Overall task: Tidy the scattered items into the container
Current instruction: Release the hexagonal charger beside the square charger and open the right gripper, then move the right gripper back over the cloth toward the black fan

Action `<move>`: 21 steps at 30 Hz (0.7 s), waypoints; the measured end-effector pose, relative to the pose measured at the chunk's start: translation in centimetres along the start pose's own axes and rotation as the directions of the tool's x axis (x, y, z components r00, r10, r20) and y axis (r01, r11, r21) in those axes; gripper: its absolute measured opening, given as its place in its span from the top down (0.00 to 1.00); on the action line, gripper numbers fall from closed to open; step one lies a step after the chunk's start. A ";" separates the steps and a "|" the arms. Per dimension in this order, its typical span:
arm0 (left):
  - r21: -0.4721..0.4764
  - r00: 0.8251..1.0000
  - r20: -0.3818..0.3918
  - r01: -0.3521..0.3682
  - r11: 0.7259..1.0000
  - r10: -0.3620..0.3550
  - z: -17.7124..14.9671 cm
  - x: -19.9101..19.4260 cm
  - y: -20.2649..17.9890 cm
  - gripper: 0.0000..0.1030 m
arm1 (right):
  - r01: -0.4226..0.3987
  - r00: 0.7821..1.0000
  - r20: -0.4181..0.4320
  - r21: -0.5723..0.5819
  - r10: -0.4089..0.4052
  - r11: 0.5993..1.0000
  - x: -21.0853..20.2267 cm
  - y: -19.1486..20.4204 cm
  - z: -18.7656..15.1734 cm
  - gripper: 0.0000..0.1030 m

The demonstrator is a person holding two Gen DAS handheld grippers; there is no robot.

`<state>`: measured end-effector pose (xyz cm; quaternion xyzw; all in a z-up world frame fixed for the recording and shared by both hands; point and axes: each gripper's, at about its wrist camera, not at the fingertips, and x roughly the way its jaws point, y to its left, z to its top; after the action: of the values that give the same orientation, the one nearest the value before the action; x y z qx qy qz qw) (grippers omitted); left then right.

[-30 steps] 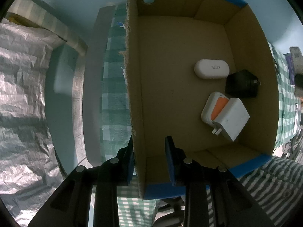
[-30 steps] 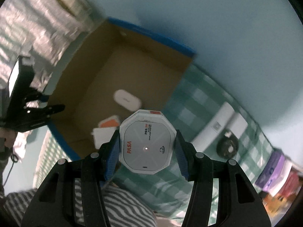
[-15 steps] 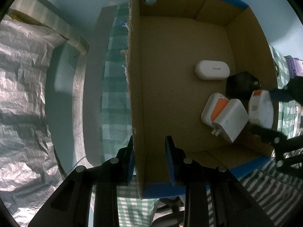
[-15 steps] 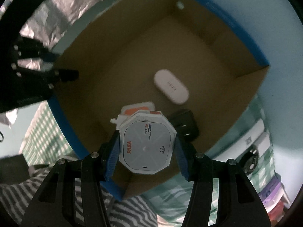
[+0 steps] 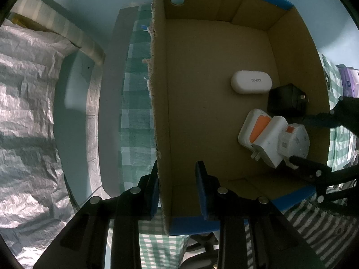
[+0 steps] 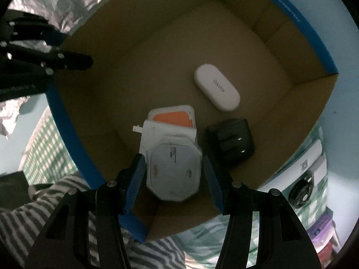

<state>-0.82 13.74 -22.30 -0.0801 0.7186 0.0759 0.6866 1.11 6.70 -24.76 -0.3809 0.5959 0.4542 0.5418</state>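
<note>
A white octagonal adapter [image 6: 174, 174] lay inside the cardboard box [image 6: 269, 44], resting on a white pronged charger [image 6: 149, 139] near the box wall at 6 o'clock in the right wrist view. Its outline was blurred. The right gripper [image 6: 172, 158] stood over it with its blue pads spread to either side; a narrow gap showed at the right pad, and whether the left pad touched could not be told.

Just past the charger, toward 12 o'clock, an orange-faced white block [image 6: 172, 117] lay partly under it. A black plug [image 6: 231, 143] sat just beside the pile at 3 o'clock, prongs up. A white oval case [image 6: 216, 87] lay apart from the others toward 1 o'clock, flat on the box floor.

In the left wrist view, the left gripper [image 5: 177, 172] straddled the box's torn side wall at 6 o'clock. Its tongs stood apart: one pad lay against the outside of the wall, the other hung inside the box, clear of the cardboard.

The box sat on a green checked cloth [image 5: 134, 89]. A crinkled silver sheet [image 5: 27, 112] filled the left wrist view from 7 to 10 o'clock. Striped grey-and-white fabric [image 6: 33, 224] showed at 7 o'clock in the right wrist view, and a white package with a black round part [image 6: 307, 179] and purple boxes [image 6: 320, 231] lay outside the box toward 4 o'clock.
</note>
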 end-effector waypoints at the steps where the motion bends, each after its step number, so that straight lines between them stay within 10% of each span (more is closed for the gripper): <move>1: 0.002 1.000 0.000 -0.001 1.000 0.001 0.0 0.0 0.0 0.72 | 0.004 1.000 0.005 0.004 -0.004 1.000 -0.2 0.0 0.0 0.47; 21: 0.020 1.000 0.003 -0.003 1.000 0.003 0.1 -0.1 -0.2 0.72 | 0.021 0.981 0.183 0.199 -0.058 0.980 -8.5 -5.5 -3.0 0.41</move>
<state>-0.72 13.56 -22.18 -0.0723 0.7186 0.0699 0.6882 6.45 1.88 -17.07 -0.2929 0.5763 0.4164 0.6393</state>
